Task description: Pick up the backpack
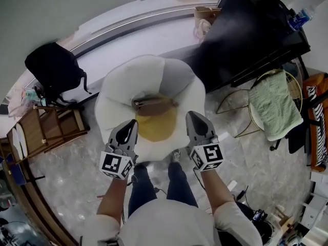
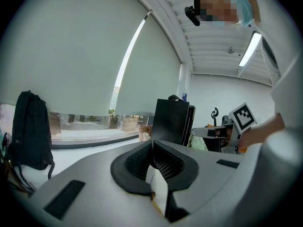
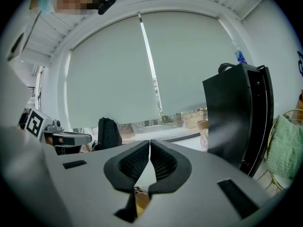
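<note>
The black backpack [image 1: 54, 69] stands on a wooden chair [image 1: 56, 129] at the far left of the head view. It also shows at the left edge of the left gripper view as the backpack [image 2: 29, 131], and small by the window in the right gripper view as the backpack [image 3: 108, 133]. My left gripper [image 1: 133, 123] and right gripper [image 1: 190, 115] are side by side over a white and yellow beanbag [image 1: 151, 99], well away from the backpack. The jaws of both are shut with nothing in them.
A black cabinet [image 1: 251, 32] stands at the back right. A wire chair with a green towel [image 1: 274, 104] is at the right. A small brown bag [image 1: 154, 105] lies on the beanbag. A window ledge [image 1: 133, 22] runs along the back.
</note>
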Demonstrator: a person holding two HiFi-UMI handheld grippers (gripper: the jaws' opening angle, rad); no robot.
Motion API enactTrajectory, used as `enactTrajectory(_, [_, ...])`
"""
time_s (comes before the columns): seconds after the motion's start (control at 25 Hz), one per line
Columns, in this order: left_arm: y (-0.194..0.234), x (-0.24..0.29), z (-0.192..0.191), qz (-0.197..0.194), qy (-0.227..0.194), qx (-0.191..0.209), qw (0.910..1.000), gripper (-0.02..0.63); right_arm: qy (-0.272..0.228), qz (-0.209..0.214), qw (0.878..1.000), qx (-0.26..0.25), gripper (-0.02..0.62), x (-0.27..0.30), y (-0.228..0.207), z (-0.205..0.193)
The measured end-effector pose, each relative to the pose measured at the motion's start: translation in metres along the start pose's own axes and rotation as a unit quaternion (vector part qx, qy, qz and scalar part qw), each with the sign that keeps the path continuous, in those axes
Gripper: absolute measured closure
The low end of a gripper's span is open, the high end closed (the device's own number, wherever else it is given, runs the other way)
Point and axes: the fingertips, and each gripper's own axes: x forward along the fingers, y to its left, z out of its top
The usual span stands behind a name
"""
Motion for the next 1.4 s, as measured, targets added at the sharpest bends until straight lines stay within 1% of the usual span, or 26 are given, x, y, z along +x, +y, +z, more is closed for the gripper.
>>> enactTrajectory(0.12, [0.004, 0.003, -0.012, 0.002, 0.007, -0.008, 0.9999, 0.568, 0.007, 0.001, 1.0, 0.005, 0.565, 0.007, -0.001, -0.01])
enactTrajectory(0.28, [0.014, 0.003, -0.027, 0.01, 0.014, -0.017, 0.9997, 0.568, 0.013, 0.002, 1.0, 0.0, 0.566, 0.015, -0.001, -0.019])
enactTrajectory(0.48, [0.028, 0.007, -0.042, 0.012, 0.023, -0.021, 0.9994, 0.568, 0.018, -0.005, 1.0, 0.0, 0.566, 0.026, -0.007, -0.03])
enactTrajectory(0.76, [0.049, 0.023, -0.061, 0.021, 0.026, -0.03, 0.999, 0.568, 0.032, -0.007, 0.999, -0.008, 0.566, 0.05, -0.016, -0.056])
enactTrajectory(0.96, [0.061, 0.032, -0.078, 0.024, 0.028, -0.037, 0.9986, 0.568, 0.042, -0.007, 0.999, 0.005, 0.565, 0.061, -0.023, -0.076])
enactTrajectory(1.4, [0.079, 0.056, -0.119, 0.023, 0.042, -0.045, 0.9978, 0.568, 0.059, -0.008, 0.998, 0.007, 0.566, 0.087, -0.039, -0.122])
